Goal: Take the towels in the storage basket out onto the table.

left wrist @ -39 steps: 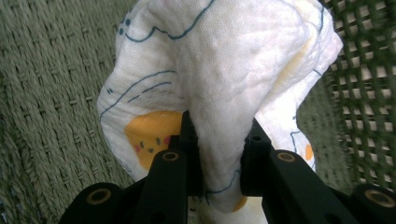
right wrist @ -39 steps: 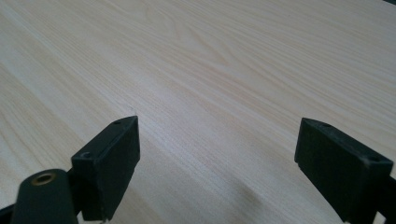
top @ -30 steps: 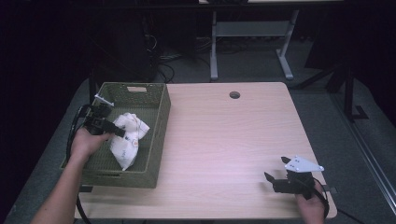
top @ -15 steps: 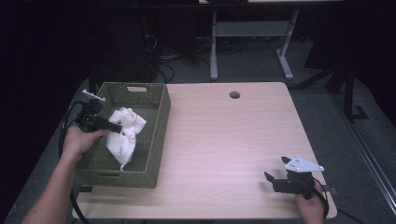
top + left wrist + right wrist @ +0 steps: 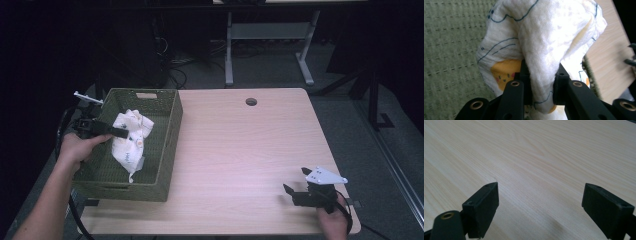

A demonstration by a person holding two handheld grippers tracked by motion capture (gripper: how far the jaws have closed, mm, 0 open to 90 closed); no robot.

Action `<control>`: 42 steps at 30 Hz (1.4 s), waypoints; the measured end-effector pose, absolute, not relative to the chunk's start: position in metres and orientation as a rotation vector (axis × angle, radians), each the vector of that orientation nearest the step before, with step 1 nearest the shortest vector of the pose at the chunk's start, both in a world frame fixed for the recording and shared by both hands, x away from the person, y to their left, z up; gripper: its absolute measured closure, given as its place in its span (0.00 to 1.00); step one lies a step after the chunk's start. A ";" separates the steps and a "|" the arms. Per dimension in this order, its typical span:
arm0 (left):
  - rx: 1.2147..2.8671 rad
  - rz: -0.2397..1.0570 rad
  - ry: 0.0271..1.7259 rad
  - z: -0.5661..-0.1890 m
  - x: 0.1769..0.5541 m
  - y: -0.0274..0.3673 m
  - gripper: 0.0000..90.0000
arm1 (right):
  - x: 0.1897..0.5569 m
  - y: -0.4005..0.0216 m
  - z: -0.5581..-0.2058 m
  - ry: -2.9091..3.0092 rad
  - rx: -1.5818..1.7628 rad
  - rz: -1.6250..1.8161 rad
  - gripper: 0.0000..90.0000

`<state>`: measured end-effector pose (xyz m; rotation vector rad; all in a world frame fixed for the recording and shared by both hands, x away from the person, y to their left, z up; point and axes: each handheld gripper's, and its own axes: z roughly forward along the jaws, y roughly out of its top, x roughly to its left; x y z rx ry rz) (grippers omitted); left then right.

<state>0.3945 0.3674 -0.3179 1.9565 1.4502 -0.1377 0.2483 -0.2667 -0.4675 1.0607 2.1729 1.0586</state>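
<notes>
While the right tool (image 5: 296,192) rests released, the left tool (image 5: 541,82) grasps the white cloth (image 5: 544,40).

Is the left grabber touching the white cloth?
Touching. In the left gripper view, the left gripper has both black jaws pinched on a fold of the white cloth, with no gap either side, above the green basket.
</notes>
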 end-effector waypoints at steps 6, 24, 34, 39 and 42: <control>1.917 -0.169 1.412 -0.309 0.393 0.367 0.83 | 0.248 -0.267 -0.467 2.171 1.060 1.060 0.15; 1.821 -0.317 1.297 -0.299 0.392 0.358 0.82 | 0.248 -0.268 -0.466 2.165 1.063 1.062 0.15; 1.810 -0.381 1.225 -0.296 0.390 0.343 0.81 | 0.248 -0.268 -0.466 2.164 1.061 1.062 0.15; 1.826 -0.396 1.179 -0.290 0.390 0.330 0.81 | 0.248 -0.268 -0.466 2.164 1.060 1.063 0.15; 1.827 -0.403 1.154 -0.287 0.389 0.323 0.81 | 0.247 -0.269 -0.466 2.161 1.062 1.065 0.15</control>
